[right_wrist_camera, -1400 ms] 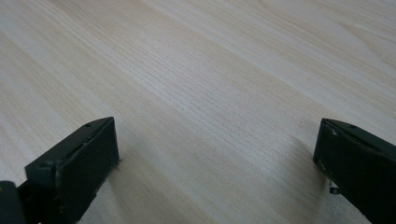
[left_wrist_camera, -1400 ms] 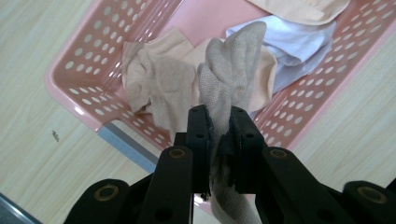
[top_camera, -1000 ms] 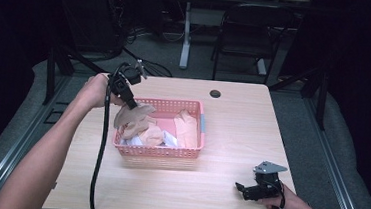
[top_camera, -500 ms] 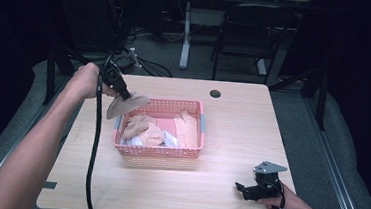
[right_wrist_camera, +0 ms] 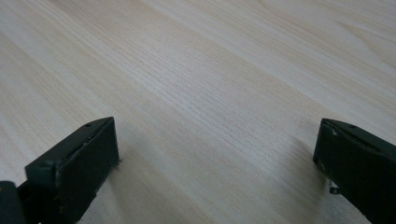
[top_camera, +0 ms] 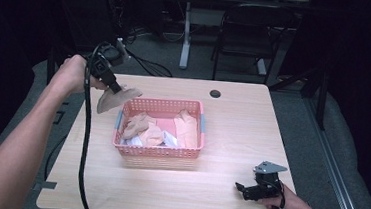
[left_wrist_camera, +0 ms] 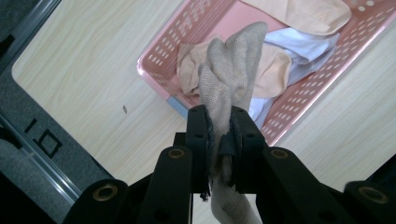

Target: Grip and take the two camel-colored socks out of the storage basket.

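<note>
Sock (top_camera: 115,98) dangles off the basket's (top_camera: 157,151) 10 o'clock corner, pinched in the left gripper (top_camera: 116,87); right gripper (top_camera: 241,188) sits on the table (top_camera: 232,123) at 4 o'clock, jaws spread wide.

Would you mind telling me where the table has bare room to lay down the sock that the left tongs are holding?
The left tongs grip the sock above the table's far left corner, bare below. The widest bare patch lies between the pink basket and the table's right edge. The near strip is bare up to the right tongs. The basket is crowded with cloth.
</note>
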Available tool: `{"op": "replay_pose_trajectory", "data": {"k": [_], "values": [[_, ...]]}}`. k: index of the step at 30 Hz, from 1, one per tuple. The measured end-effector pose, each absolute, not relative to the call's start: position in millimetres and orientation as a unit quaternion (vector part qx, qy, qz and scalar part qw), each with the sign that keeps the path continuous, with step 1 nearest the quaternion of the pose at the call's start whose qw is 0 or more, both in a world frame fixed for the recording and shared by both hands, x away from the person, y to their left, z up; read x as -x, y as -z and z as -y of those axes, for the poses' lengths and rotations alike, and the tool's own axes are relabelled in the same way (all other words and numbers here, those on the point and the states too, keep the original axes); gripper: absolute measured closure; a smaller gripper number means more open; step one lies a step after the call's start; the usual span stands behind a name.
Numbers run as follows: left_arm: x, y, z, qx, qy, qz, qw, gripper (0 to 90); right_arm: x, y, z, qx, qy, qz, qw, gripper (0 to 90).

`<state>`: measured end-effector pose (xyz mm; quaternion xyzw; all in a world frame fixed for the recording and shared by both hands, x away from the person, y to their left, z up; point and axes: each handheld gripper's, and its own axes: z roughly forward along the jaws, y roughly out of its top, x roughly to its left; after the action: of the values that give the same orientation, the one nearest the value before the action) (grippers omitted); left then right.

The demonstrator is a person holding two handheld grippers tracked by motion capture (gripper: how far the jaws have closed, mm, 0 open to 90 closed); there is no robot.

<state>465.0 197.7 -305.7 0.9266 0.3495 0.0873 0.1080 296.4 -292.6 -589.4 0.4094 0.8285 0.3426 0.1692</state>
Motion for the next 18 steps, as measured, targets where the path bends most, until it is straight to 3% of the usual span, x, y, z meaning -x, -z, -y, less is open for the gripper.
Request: {"op": "replay_pose_trajectory", "data": {"k": [18], "values": [[-462.4, 311.7, -258.6, -0.896, -0.101, -0.416, 0.117, 79.7, -296.5, 589.5, 292.6, -0.409, -0.343, -0.828, 0.169, 0.0]]}}
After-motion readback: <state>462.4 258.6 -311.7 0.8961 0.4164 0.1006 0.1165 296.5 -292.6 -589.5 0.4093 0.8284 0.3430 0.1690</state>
